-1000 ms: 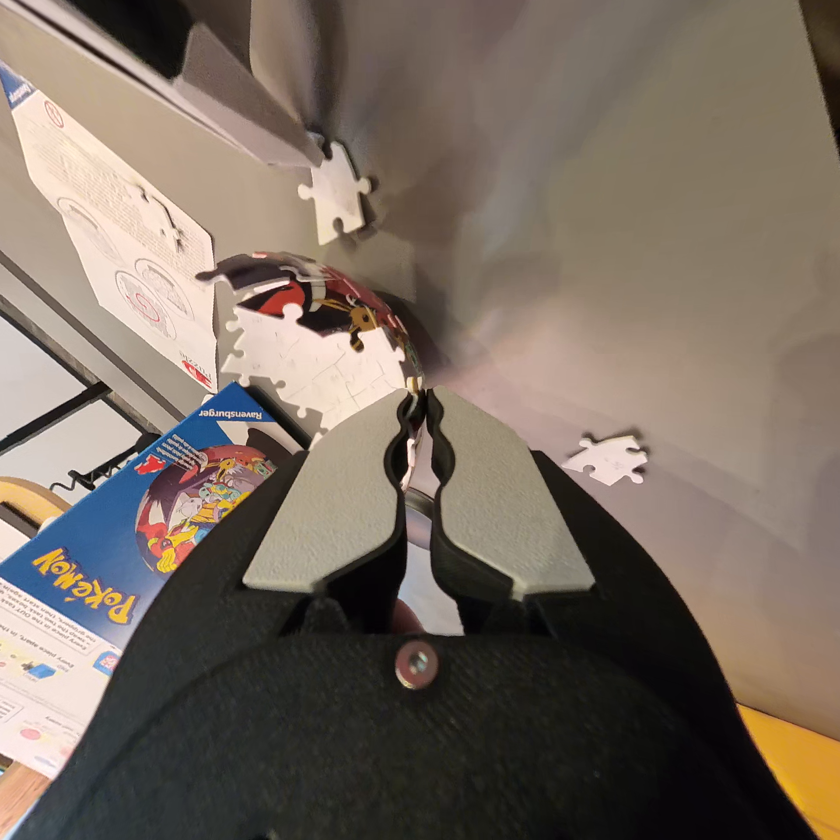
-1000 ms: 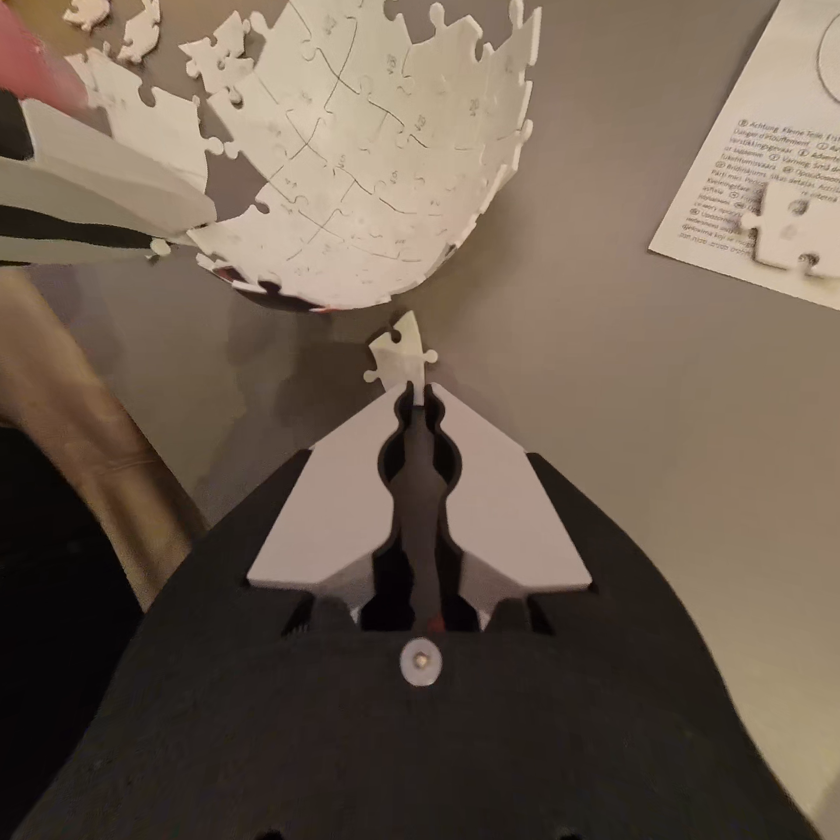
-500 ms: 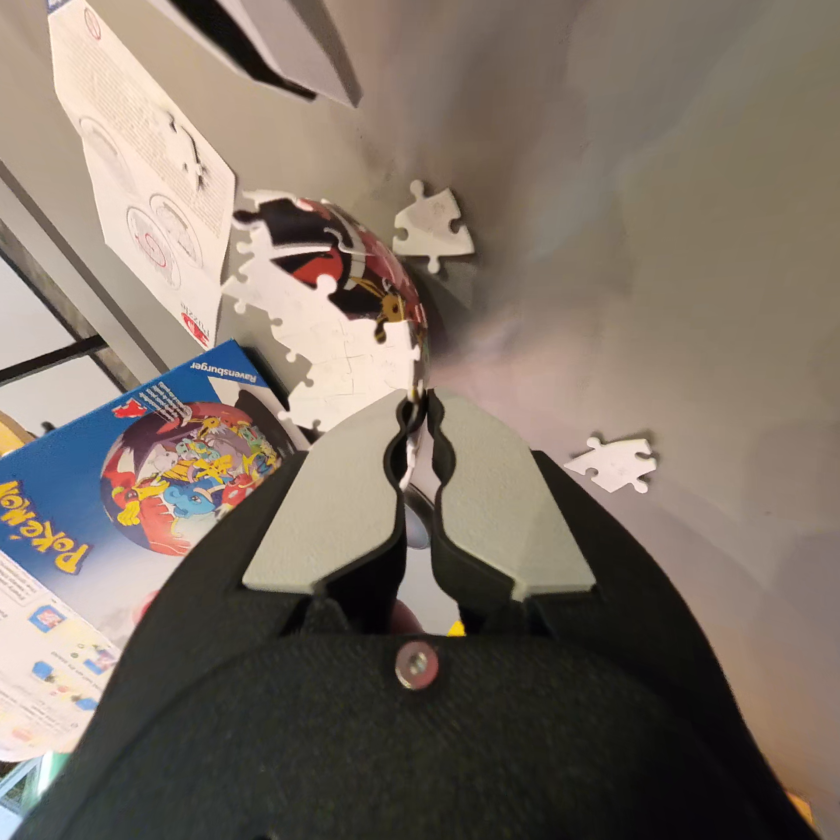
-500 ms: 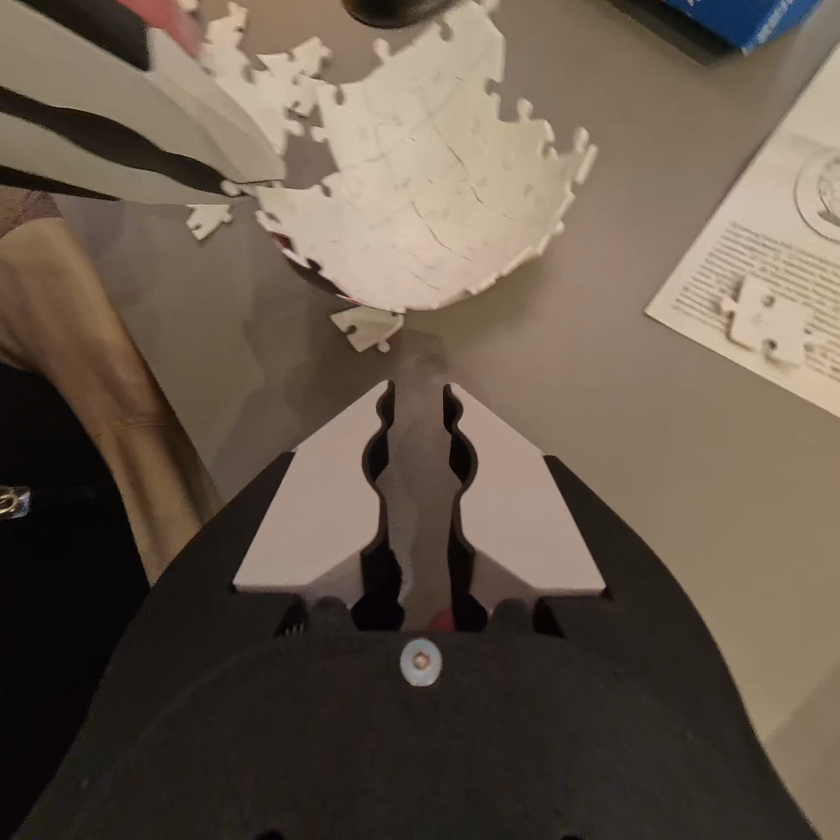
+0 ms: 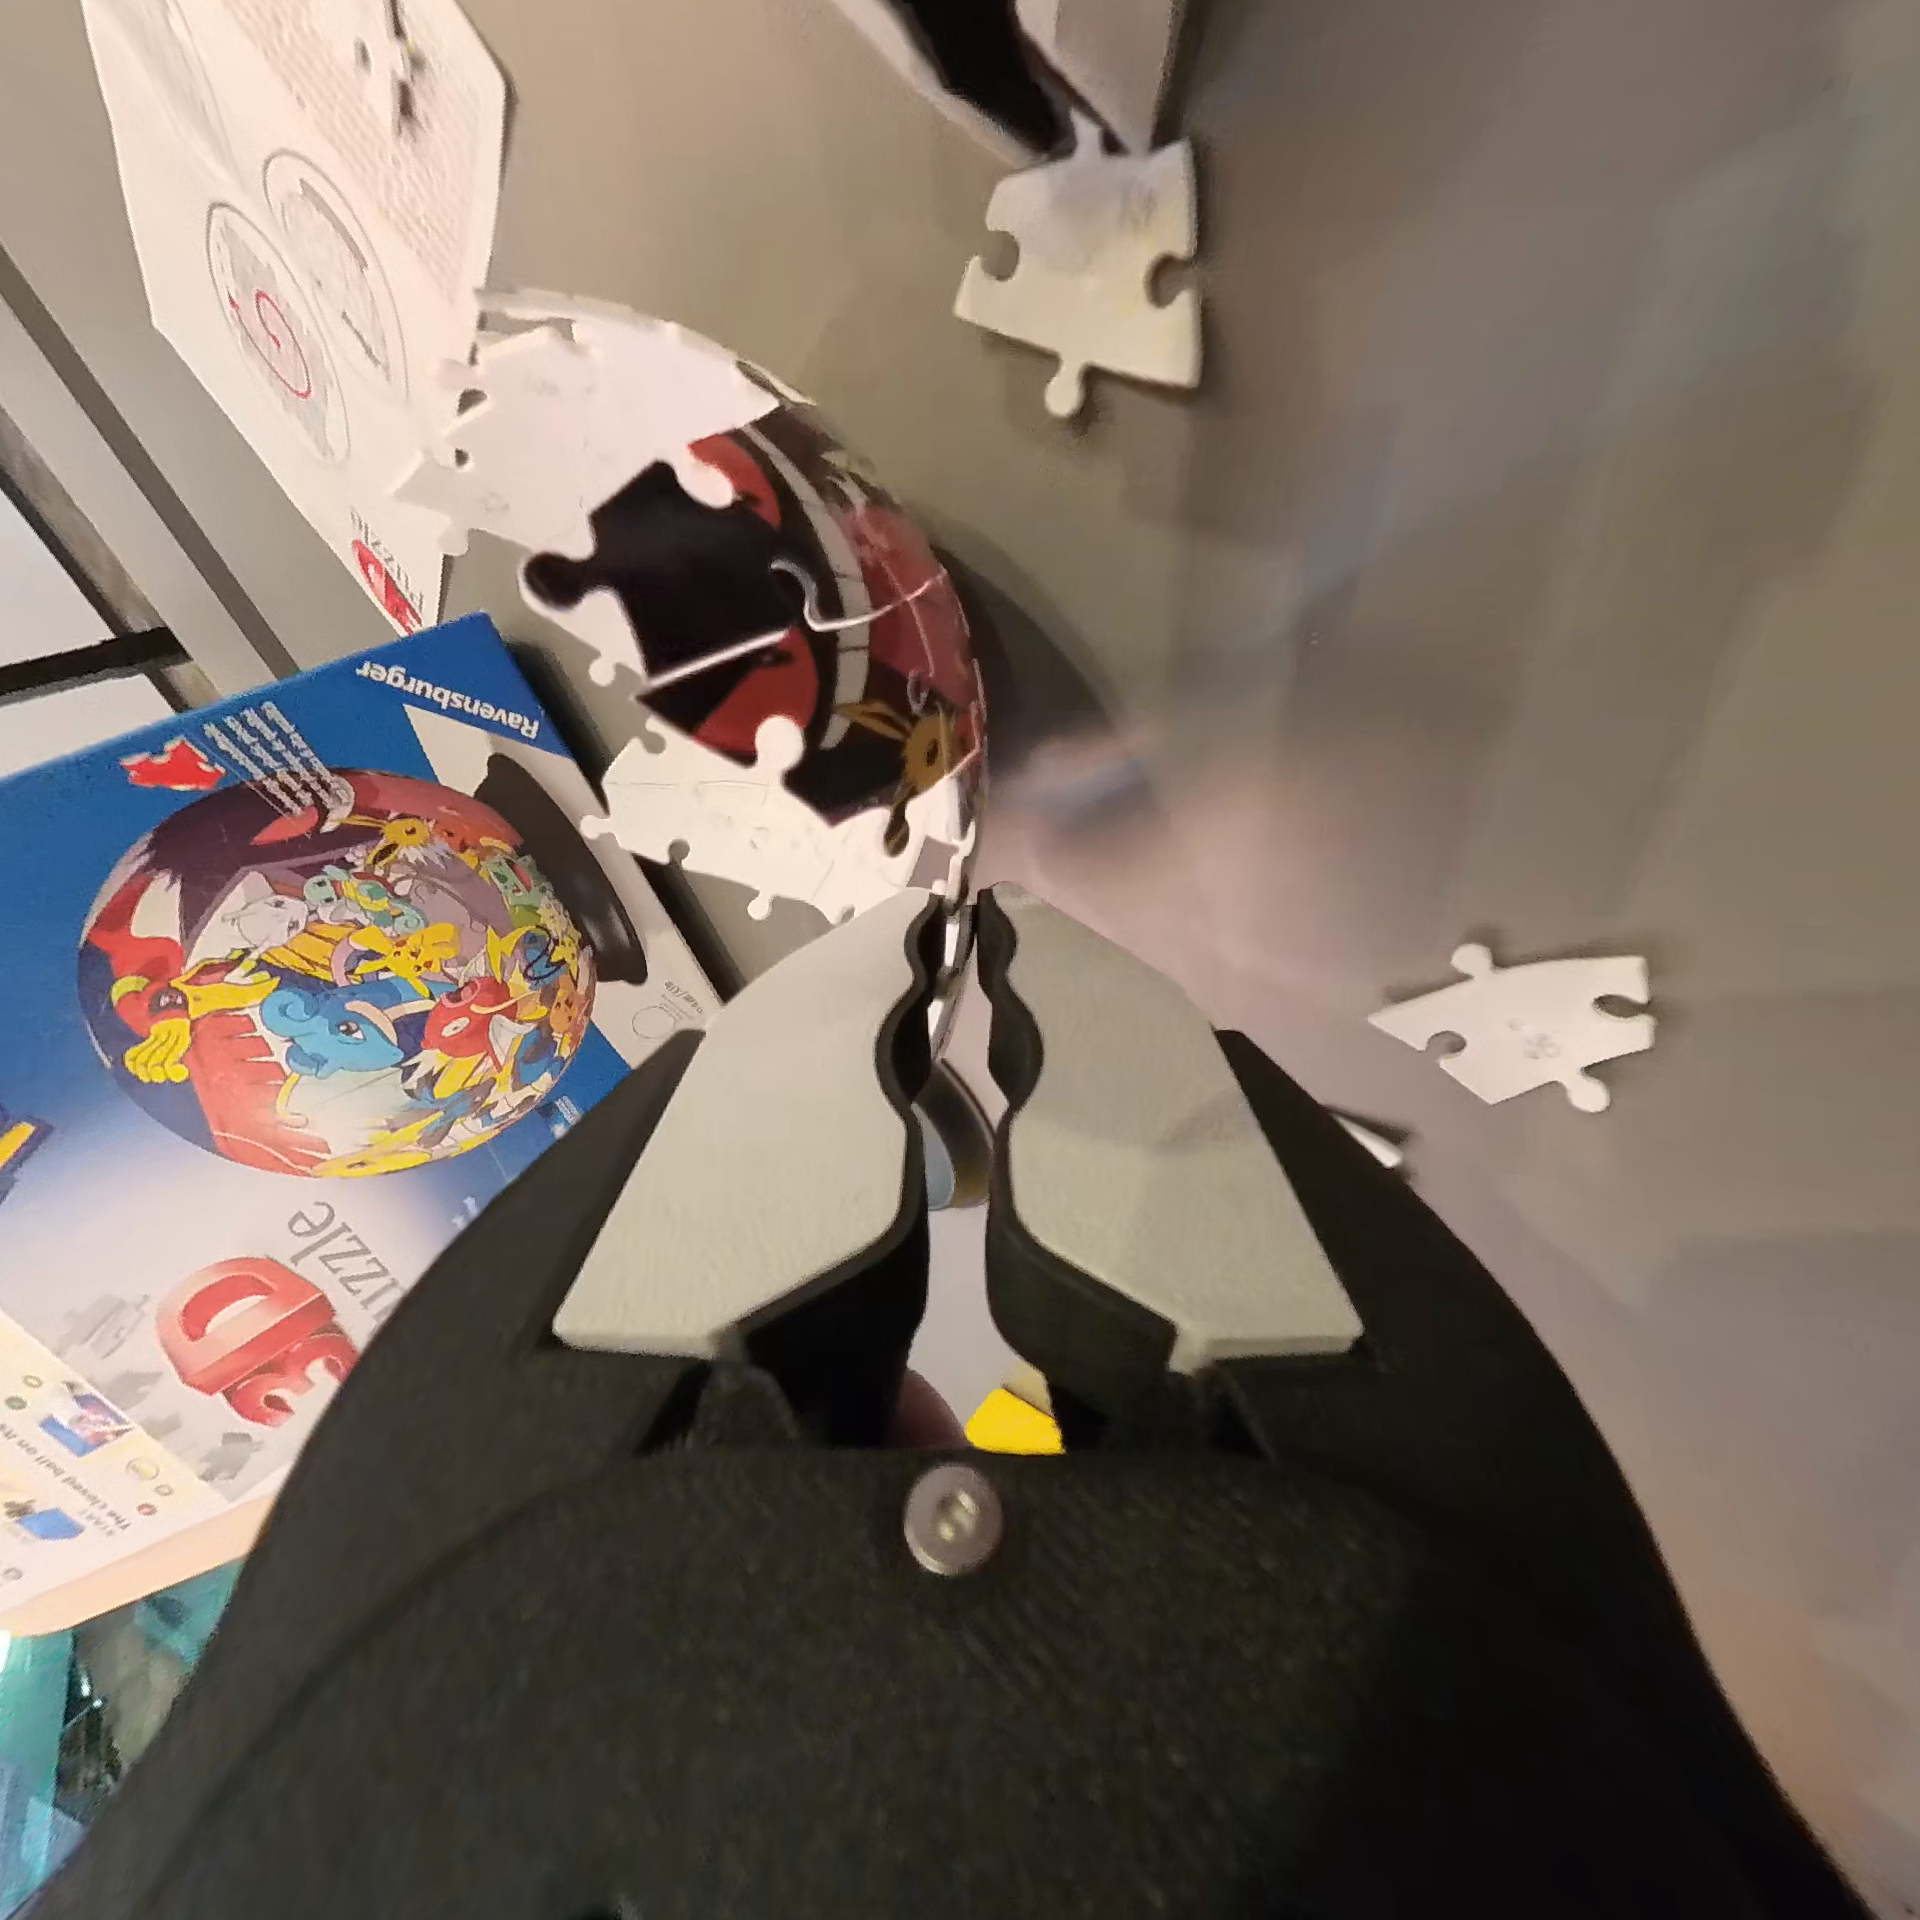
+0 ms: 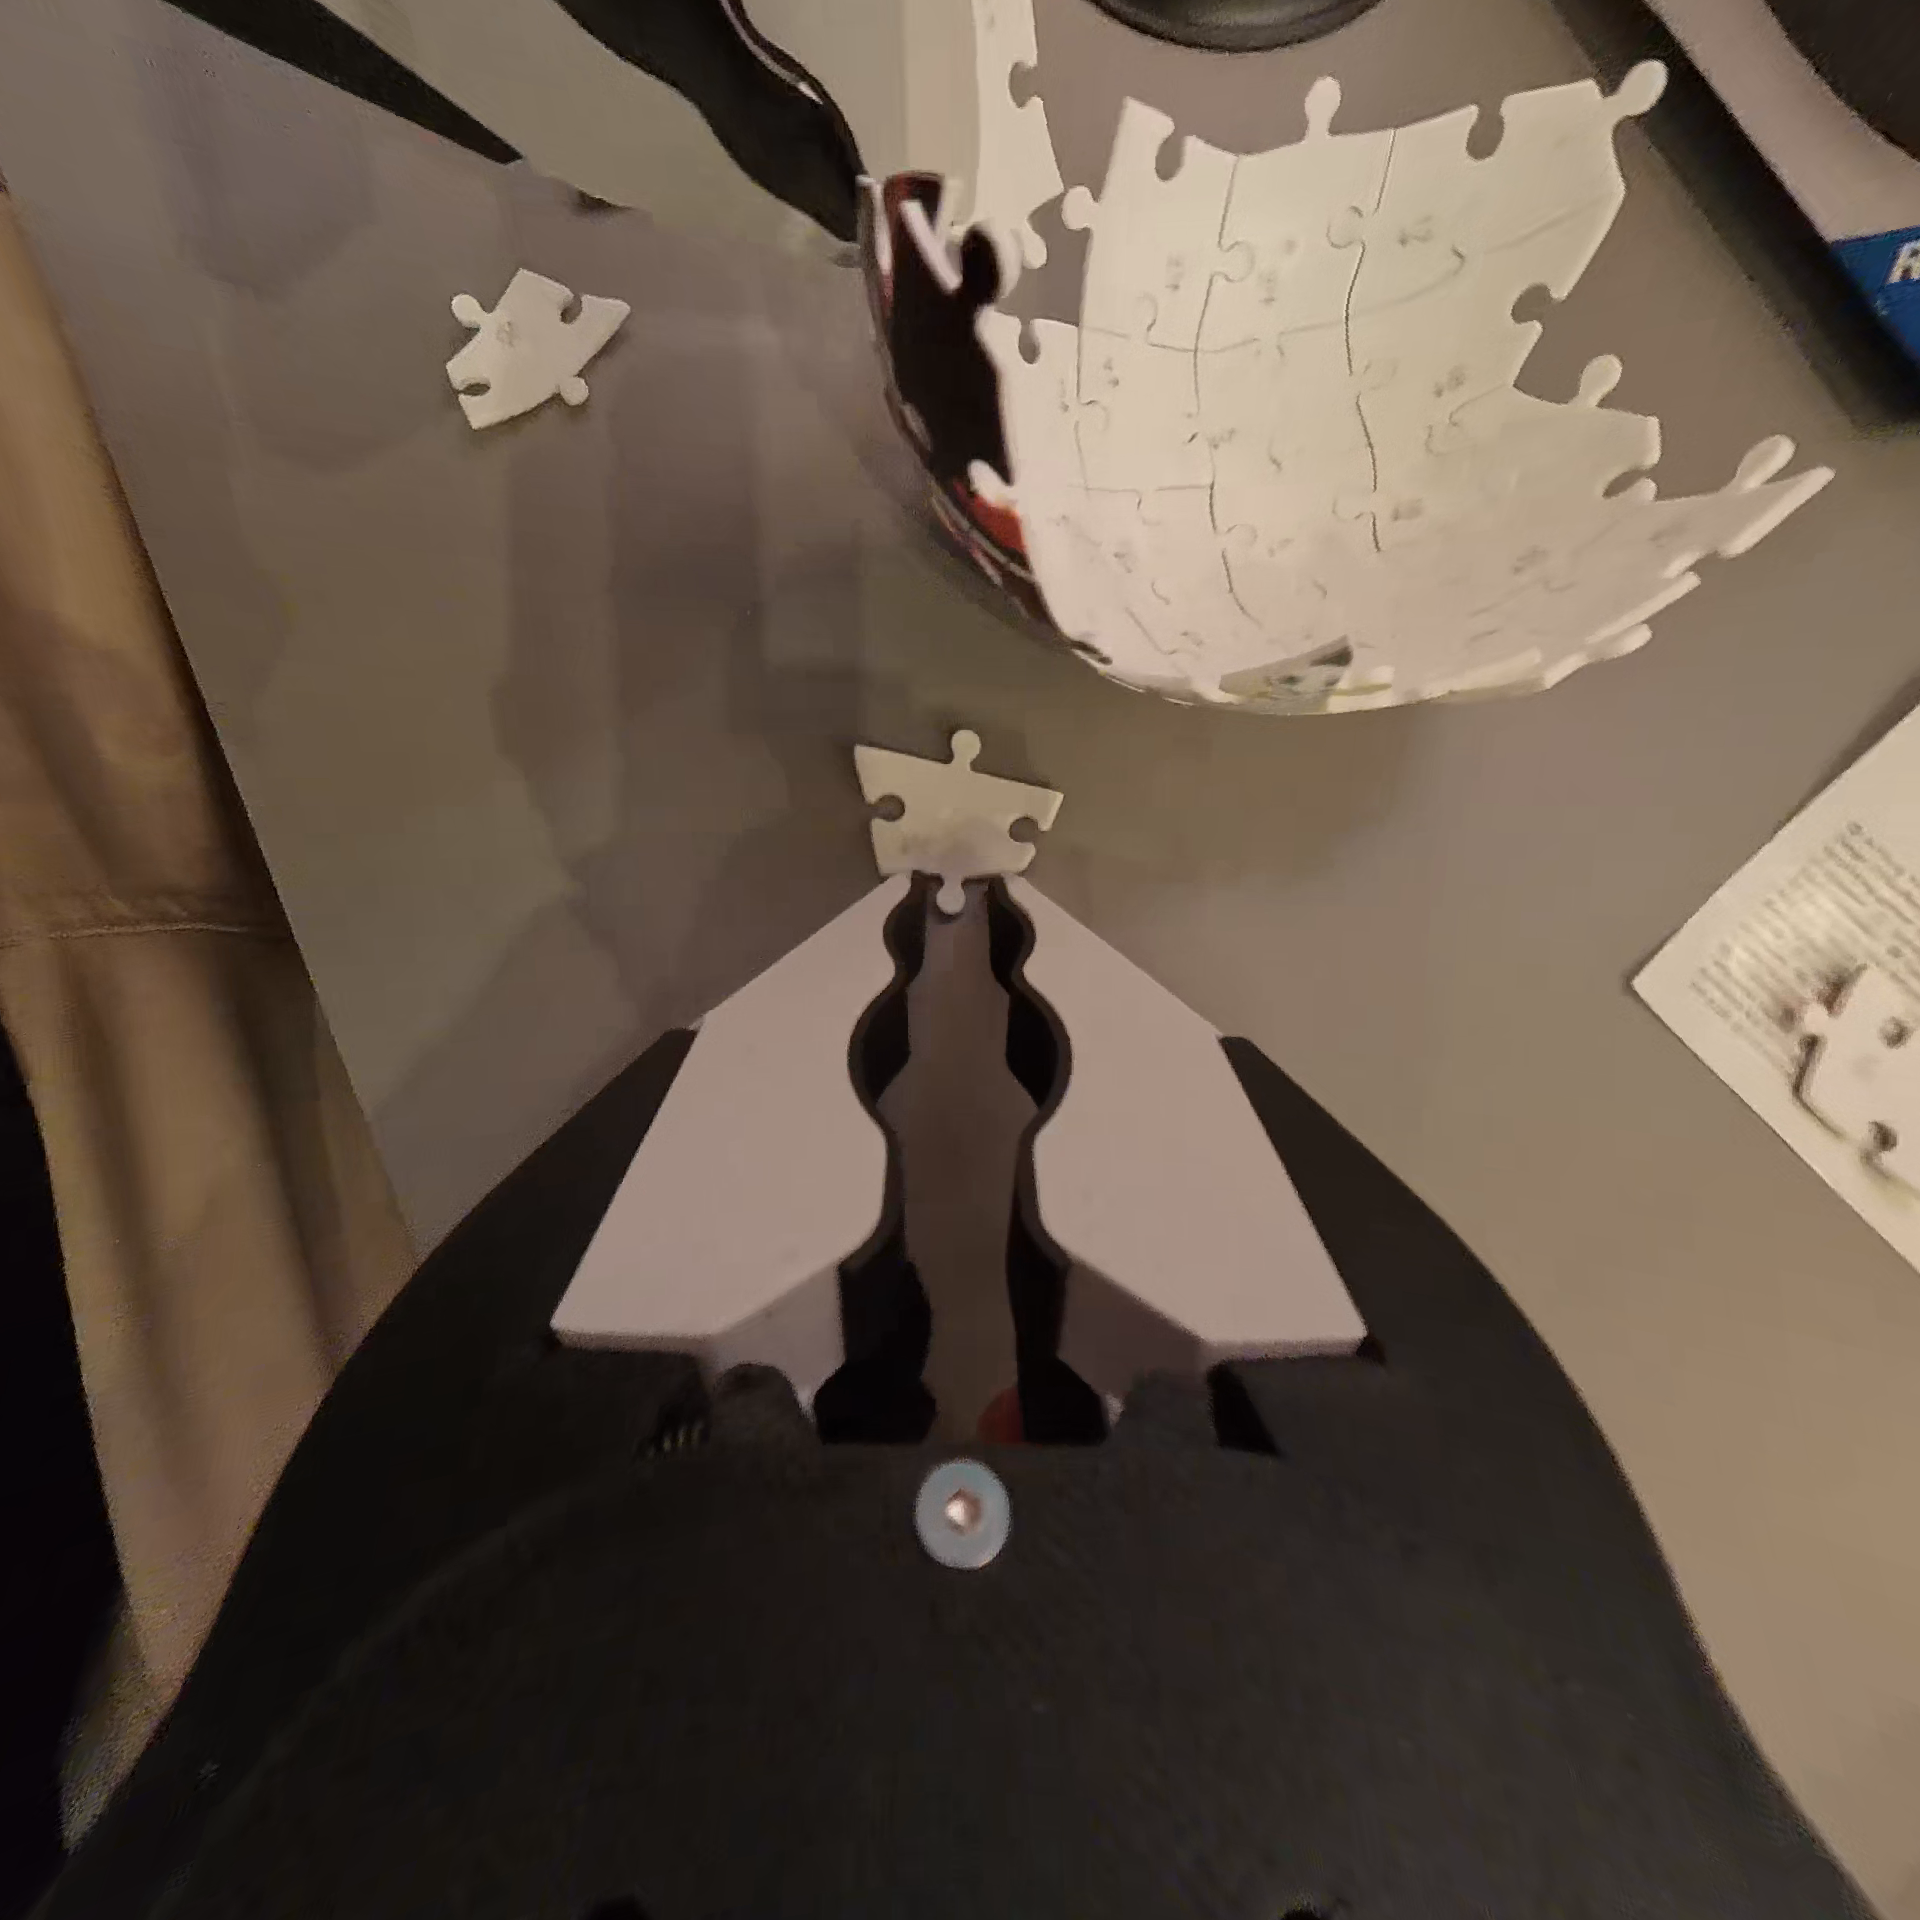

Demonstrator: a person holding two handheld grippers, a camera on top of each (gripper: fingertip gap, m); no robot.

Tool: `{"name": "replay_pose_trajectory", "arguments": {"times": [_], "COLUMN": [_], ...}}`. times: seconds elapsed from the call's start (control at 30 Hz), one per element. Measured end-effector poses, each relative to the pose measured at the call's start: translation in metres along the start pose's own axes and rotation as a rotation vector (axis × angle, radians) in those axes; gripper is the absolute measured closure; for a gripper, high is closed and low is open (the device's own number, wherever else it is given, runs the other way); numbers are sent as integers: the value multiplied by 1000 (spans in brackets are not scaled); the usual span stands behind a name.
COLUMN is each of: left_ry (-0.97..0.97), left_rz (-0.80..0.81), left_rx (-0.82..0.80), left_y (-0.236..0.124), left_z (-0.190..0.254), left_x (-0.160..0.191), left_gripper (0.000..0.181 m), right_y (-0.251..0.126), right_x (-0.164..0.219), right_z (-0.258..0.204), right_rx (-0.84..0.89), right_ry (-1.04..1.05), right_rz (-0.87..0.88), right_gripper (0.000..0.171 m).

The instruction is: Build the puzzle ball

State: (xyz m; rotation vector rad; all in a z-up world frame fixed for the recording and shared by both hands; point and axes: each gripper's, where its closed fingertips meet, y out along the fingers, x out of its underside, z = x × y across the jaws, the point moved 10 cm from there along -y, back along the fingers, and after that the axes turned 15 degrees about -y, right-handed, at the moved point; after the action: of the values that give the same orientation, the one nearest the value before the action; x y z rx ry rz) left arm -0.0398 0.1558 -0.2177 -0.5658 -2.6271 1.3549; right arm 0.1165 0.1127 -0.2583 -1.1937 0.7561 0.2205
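Note:
The half-built puzzle ball [image 5: 790, 665] is a bowl of joined pieces, printed outside and white inside. It rests tilted on the grey table [image 5: 1558, 520]. My left gripper [image 5: 961, 904] is shut on the ball's rim. In the right wrist view the ball [image 6: 1351, 416] is at the upper right, with the left gripper [image 6: 862, 197] on its left rim. My right gripper [image 6: 951, 888] is low over the table. Its jaws stand narrowly apart around the tab of a white loose piece [image 6: 956, 821], which lies white side up. That piece also shows in the left wrist view [image 5: 1091, 281].
Another loose piece [image 5: 1517, 1029] lies to the right of the left gripper; it also shows in the right wrist view [image 6: 535, 343]. The blue puzzle box [image 5: 291, 987] and an instruction sheet [image 5: 312, 208] lie beyond the ball. A piece [image 6: 1860, 1049] lies on the sheet. A beige sleeve [image 6: 125, 831] is at the left. Tip to tip, the grippers are about 11 cm apart. It is some 9 cm from my left tips to the loose piece [image 5: 1517, 1029]. My right wrist view [image 6: 531, 345] looks at it from another angle.
My right gripper held the piece edge-on, opened and dropped it on the table, then came back with its jaws narrowing around the tab. My left gripper has turned the ball while holding its rim.

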Motion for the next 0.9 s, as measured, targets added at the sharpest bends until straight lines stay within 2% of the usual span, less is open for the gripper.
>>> {"name": "replay_pose_trajectory", "arguments": {"times": [0.1, 0.27, 0.67, 0.9], "left_ry": [-4, -15, -117, -203], "left_rz": [-2, 13, 73, 76], "left_rx": [-6, -24, -155, -195], "left_y": [1, 3, 8, 3], "left_z": [-2, -6, -11, -6], "left_x": [4, 9, 26, 41], "left_gripper": [176, 175, 166, 154], "right_y": [3, 1, -47, -49], "right_x": [-4, -4, -18, -36], "right_z": [0, 2, 12, 27], "right_rx": [9, -4, -98, -150], "right_ry": [-35, -59, -224, -306], "right_rz": [-3, 13, 104, 127], "right_gripper": [167, 168, 168, 168]}}
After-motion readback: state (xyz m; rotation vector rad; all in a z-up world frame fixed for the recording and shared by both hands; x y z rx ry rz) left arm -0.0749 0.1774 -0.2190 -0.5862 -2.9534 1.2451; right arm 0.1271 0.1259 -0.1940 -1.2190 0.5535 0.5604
